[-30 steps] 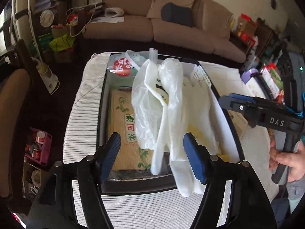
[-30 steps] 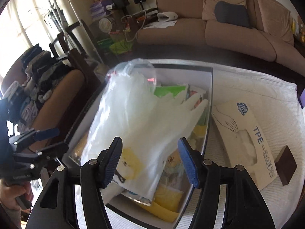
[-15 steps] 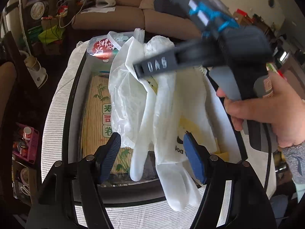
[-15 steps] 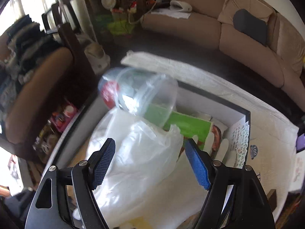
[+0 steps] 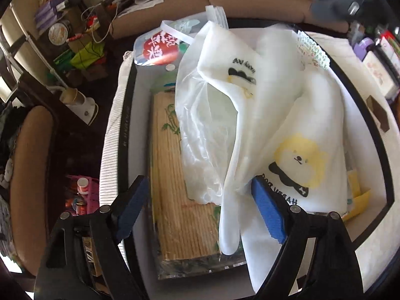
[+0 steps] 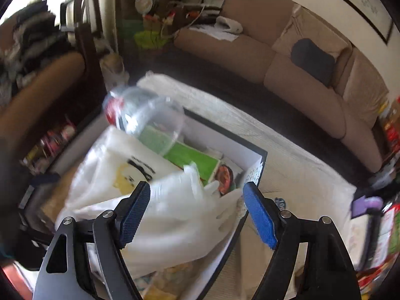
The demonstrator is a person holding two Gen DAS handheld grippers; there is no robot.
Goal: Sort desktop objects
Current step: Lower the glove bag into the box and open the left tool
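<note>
Left hand-held gripper (image 5: 197,208): jaws spread and have just been opening; nothing is clamped, though a white glove (image 5: 228,227) hangs down between its fingers, close against the right pad. Directly ahead, a white plastic bag (image 5: 272,115) (printed with a yellow dog) is draped over the contents of a black-rimmed box (image 5: 360,105); a bamboo mat (image 5: 175,175) lies flat beneath it.

Right hand-held gripper (image 6: 197,212): released, jaws also just widened, pads apart above the bag (image 6: 120,175) and glove (image 6: 190,215). A clear container (image 6: 145,117) is seen farther ahead, blurred.
</note>
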